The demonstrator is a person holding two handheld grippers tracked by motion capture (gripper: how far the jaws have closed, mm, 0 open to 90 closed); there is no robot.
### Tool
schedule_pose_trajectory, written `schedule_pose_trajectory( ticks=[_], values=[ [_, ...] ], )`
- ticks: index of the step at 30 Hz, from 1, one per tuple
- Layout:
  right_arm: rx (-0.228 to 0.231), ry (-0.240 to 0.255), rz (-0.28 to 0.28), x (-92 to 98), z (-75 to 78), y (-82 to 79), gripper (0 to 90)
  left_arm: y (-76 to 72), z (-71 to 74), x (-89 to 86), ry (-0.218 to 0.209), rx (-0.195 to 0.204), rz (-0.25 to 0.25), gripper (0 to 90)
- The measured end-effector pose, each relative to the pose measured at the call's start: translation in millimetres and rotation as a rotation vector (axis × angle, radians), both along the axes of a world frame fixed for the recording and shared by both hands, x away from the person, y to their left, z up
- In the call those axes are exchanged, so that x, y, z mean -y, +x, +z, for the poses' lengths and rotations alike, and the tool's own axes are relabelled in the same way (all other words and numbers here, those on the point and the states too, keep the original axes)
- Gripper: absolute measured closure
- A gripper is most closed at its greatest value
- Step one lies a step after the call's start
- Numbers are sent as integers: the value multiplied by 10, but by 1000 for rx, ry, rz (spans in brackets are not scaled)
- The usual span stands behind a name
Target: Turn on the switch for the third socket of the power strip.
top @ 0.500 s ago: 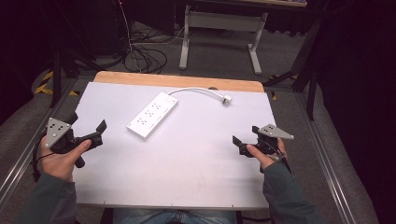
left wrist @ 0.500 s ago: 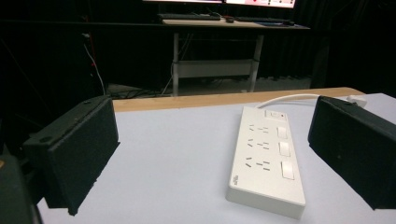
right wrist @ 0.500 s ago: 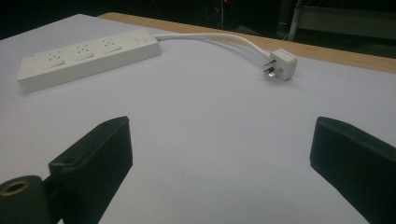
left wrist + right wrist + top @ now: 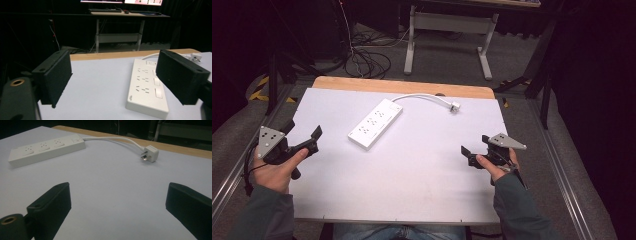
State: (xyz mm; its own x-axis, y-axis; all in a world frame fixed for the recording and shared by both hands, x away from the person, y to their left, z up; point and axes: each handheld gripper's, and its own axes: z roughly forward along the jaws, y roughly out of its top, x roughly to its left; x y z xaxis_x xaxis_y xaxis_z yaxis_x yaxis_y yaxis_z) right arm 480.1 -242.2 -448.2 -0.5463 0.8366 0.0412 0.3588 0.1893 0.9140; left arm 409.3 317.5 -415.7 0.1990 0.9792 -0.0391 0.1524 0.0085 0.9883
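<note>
You're in a dim lab or studio, black curtains around you, cables (image 4: 362, 60) coiled on grey carpet, lit monitors (image 4: 122, 2) on a far desk (image 4: 120, 15), white-topped table (image 4: 422, 170) before you

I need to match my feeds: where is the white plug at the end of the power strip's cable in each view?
High view: the white plug lies near the table's far edge, right of centre.
Left gripper view: it peeks out at the right edge, just above the right jaw.
Right gripper view: upper right of centre, prongs pointing left.
Shared landmark: the white rectangular power strip, joined to it by the curved white cable.
</note>
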Motion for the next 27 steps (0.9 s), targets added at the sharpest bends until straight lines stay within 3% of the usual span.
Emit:
schedule_pose_trajectory(
  ticks=[17,22,27],
  values=[
    [2,-9,1,-1,2,-12,73,-10,-1,-63,-14,4,32,588],
    [1,-13,5,-3,0,-12,74,-11,-1,-70,-14,5,10,752],
    [2,-18,7,-3,-1,-16,75,-6,1,-77,-10,1,4,846]
  ],
)
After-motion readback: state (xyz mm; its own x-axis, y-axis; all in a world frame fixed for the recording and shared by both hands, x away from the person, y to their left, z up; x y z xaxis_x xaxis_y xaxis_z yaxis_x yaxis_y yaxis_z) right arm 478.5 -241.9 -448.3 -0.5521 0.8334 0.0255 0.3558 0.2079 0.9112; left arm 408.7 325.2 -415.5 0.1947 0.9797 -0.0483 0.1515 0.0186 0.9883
